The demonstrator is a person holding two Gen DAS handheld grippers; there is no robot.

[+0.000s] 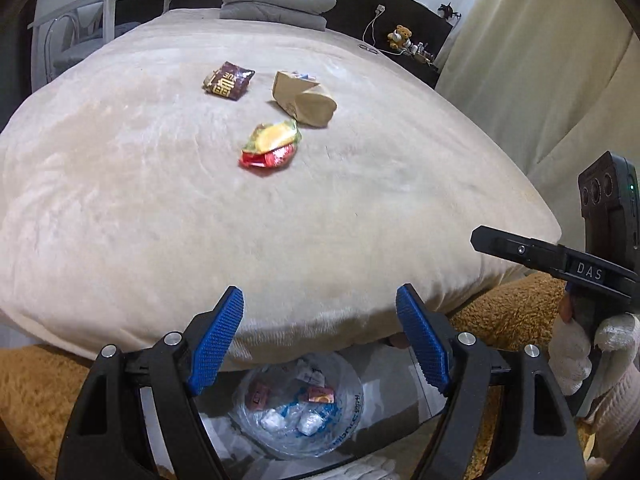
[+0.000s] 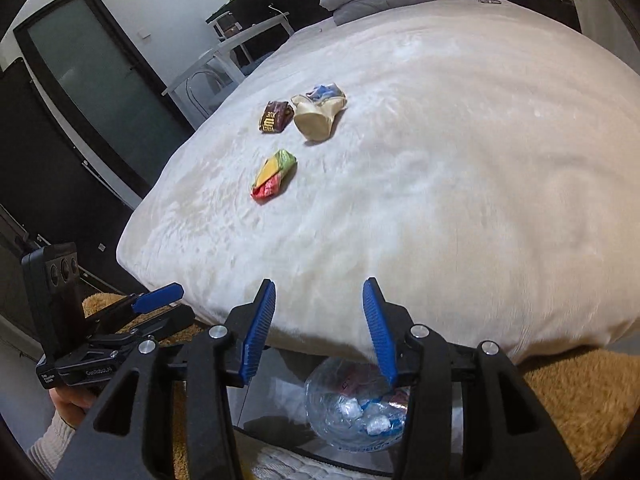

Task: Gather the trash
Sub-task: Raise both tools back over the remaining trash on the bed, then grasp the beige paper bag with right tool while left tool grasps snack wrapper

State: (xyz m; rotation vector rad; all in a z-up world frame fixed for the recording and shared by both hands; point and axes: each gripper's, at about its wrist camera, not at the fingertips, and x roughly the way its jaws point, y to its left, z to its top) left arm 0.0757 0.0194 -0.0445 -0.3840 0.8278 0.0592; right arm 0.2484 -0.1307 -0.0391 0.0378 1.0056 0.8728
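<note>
Three pieces of trash lie on the cream bed cover (image 1: 160,200): a brown snack wrapper (image 1: 228,80) (image 2: 275,117), a crumpled tan paper bag (image 1: 304,98) (image 2: 318,114), and a red, yellow and green wrapper (image 1: 272,146) (image 2: 274,174) nearest me. My left gripper (image 1: 320,292) is open and empty over the bed's near edge. Beside it my right gripper (image 2: 320,282) is open too, more narrowly, with nothing between its pads. Under both, on the floor, sits a clear plastic bag (image 1: 300,408) (image 2: 356,404) holding several bits of rubbish.
A folded grey blanket (image 1: 276,0) lies at the head of the bed. A white chair (image 1: 80,12) stands to the left, a dark shelf with a teddy bear (image 1: 400,36) and a cream curtain (image 1: 540,60) to the right. A brown fuzzy rug (image 1: 512,308) covers the floor.
</note>
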